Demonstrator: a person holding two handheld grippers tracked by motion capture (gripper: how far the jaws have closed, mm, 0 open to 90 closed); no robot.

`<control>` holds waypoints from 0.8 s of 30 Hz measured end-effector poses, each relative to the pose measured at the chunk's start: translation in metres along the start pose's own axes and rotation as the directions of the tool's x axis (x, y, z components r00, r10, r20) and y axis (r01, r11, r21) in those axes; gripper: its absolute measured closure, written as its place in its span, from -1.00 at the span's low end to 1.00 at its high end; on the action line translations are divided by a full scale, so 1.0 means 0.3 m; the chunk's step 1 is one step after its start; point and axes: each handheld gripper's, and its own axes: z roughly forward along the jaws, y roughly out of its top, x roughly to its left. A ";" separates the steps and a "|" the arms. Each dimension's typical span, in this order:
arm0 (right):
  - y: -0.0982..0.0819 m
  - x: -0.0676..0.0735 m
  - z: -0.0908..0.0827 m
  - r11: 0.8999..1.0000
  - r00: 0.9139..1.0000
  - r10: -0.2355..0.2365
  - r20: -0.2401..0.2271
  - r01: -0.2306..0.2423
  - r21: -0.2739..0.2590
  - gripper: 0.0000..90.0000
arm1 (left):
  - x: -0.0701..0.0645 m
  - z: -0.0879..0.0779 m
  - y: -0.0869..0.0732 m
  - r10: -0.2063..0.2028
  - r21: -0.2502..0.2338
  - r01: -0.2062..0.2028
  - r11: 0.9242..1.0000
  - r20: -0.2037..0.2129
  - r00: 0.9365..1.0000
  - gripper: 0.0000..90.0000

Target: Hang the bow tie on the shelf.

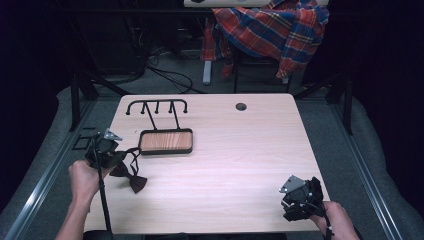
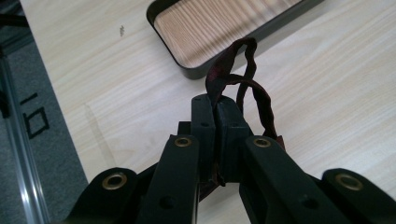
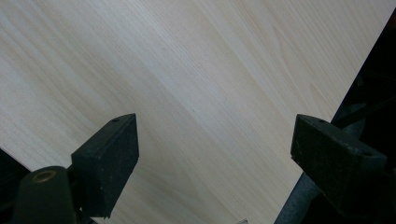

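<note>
Left hand-held gripper [image 2: 215, 122] clamped on bow tie [image 1: 131, 176] strap [image 2: 243, 79] beside wood-bottomed tray [image 1: 165, 141]; hanging on rack [image 1: 156, 107] seemingly pending. Right hand-held gripper [image 3: 215, 154] jaws apart, idle above surface [image 1: 240, 150].

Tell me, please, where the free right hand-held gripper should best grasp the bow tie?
Probably at the bow tie's knot, its narrow waist between the flared wings, coming from above. The right hand-held gripper is open; the left hand-held gripper already pinches the strap.
</note>
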 end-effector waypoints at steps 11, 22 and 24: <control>0.006 -0.007 0.002 1.000 1.000 0.004 -0.001 -0.004 0.008 -0.67 | 0.020 -0.003 0.032 0.016 -0.021 -0.016 1.000 -0.008 1.000 0.94; 0.005 -0.010 0.006 1.000 1.000 0.016 -0.018 -0.016 0.003 -0.67 | 0.038 -0.024 0.053 0.027 -0.051 -0.029 0.998 -0.022 0.999 0.95; 0.005 -0.009 0.004 1.000 1.000 0.011 -0.005 -0.011 0.009 -0.67 | 0.043 -0.030 0.057 0.028 -0.051 -0.029 0.998 -0.019 0.999 0.95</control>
